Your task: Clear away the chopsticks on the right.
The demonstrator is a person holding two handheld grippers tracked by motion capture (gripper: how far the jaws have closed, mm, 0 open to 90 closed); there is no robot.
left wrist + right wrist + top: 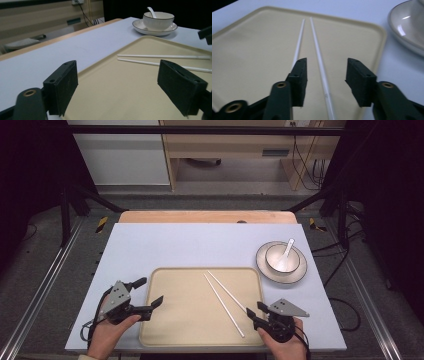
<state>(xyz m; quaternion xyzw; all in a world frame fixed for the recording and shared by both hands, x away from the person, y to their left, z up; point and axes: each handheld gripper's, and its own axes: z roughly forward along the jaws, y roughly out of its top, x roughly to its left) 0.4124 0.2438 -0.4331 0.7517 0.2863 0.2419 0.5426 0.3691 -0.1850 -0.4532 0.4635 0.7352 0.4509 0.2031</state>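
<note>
A beige tray (185, 320) lies at the table's near middle with two white chopsticks (225, 300) on its right half. My left gripper (149, 292) is open at the tray's left edge, its jaws wide apart with nothing between them; in the left gripper view the left gripper (122, 87) faces across the tray (120, 95) toward the chopsticks (155, 56). My right gripper (256, 312) is open at the near ends of the chopsticks. In the right gripper view the right gripper (327, 75) straddles one chopstick (318, 52); the other chopstick (299, 45) runs under the left jaw.
A white bowl (282, 256) with a white spoon (288, 247) stands on a saucer (265, 265) to the right of the tray's far corner. The bowl (158, 21) also appears beyond the tray in the left gripper view. The lilac table mat (200, 245) is bare behind the tray.
</note>
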